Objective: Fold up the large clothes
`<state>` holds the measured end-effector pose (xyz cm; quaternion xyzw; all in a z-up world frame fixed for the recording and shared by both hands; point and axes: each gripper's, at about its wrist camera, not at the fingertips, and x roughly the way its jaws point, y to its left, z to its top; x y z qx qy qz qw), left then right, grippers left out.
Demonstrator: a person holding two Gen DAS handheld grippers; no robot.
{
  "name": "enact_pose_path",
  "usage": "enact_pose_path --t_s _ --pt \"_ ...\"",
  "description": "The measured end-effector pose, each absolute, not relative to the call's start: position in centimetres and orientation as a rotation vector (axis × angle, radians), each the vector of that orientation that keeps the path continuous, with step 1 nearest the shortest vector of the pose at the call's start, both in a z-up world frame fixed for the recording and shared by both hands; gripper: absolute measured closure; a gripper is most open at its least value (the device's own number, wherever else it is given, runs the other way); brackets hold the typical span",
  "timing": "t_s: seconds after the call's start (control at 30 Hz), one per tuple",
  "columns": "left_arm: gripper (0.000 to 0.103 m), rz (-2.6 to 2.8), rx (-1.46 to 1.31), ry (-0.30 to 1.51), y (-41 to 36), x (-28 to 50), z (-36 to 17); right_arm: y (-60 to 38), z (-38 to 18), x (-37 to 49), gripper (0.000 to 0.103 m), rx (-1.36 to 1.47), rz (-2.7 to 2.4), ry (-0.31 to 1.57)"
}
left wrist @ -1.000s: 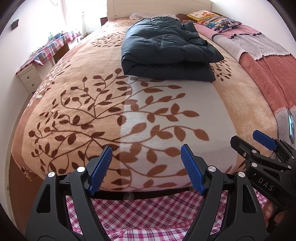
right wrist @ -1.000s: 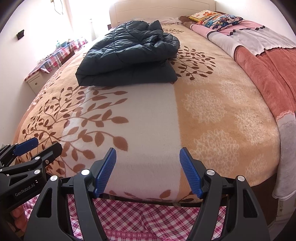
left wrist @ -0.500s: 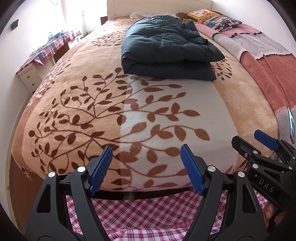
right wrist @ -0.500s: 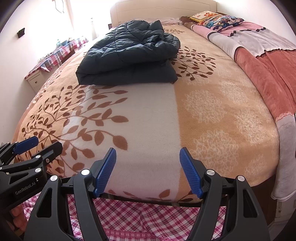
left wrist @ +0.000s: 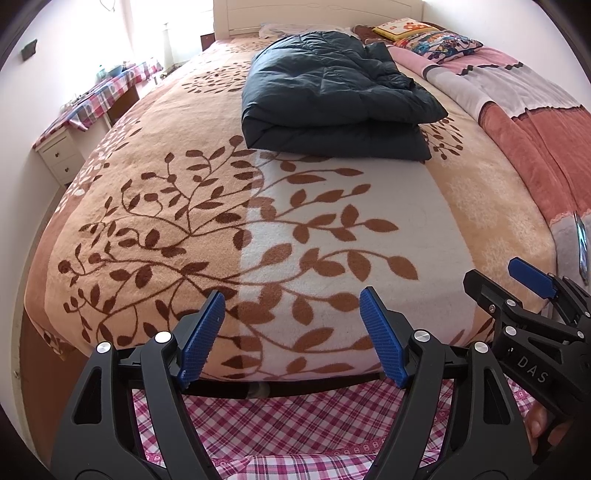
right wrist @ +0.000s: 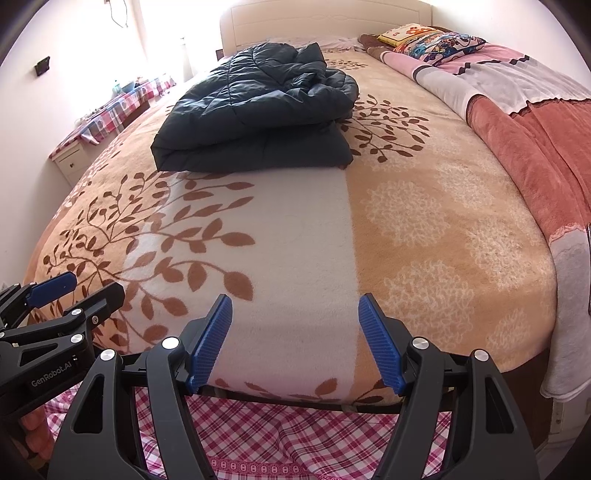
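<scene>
Black gripper [left wrist: 291, 334], ribbed blue pads [left wrist: 201, 336]

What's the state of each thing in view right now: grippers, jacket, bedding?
left gripper: open, empty, at the foot of the bed.
right gripper: open, empty, beside the left one.
dark padded jacket: folded into a bundle, lying on the blanket, untouched.
leaf-pattern blanket: spread flat over the bed.
pink quilt: laid along the bed's right side, hanging over the edge.
pillows: lying at the headboard.

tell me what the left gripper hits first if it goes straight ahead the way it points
Probably the leaf blanket on the bed: the open left gripper points at its near edge, nothing between. The folded dark jacket lies farther back; depth is uncertain.
</scene>
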<state>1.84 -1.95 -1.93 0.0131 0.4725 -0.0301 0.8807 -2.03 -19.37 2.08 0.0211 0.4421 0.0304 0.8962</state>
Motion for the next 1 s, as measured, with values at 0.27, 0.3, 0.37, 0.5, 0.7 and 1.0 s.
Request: enact_pose_path --t_s 0.27,0.3,0.37,0.5,0.7,1.0 --pt "0.028 -0.059 0.029 0.978 -2.06 1.66 -1.6 -19.47 2.23 -2.12 0.033 0.038 0.063 0.911" --pt "0.028 -0.06 0.03 0.976 -2.01 1.59 -1.55 -19.48 2.29 -2.1 0.033 0.036 0.063 0.909" --pt "0.028 -0.06 0.031 0.973 -2.02 1.57 -1.5 -19.43 2.32 -2.14 0.033 0.032 0.063 0.907" --pt "0.028 -0.06 0.028 0.975 -2.02 1.57 -1.46 -19.36 2.33 -2.13 0.033 0.032 0.062 0.908" --pt "0.028 -0.06 0.027 0.976 -1.96 1.46 -1.41 -19.24 2.38 -2.21 0.033 0.024 0.063 0.908" --pt "0.031 -0.056 0.028 0.979 -1.93 1.58 -1.58 -19.02 2.3 -2.33 0.033 0.022 0.061 0.908"
